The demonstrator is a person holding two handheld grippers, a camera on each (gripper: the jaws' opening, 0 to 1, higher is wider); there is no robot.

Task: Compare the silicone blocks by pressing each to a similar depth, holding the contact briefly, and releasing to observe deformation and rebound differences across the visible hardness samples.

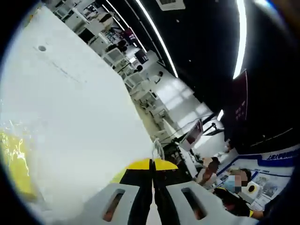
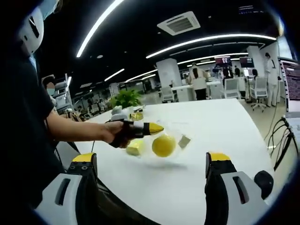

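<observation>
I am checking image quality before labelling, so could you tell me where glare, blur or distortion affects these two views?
Left gripper view: the white table is blown out by glare, the yellow shape at its edge smeared. Right gripper view: fisheye bends the ceiling lights; the yellow ball is soft but readable.

Grey hand-held gripper (image 2: pixel 152 173), yellow-tipped black jaws; dark sleeve (image 2: pixel 28 108).
</observation>
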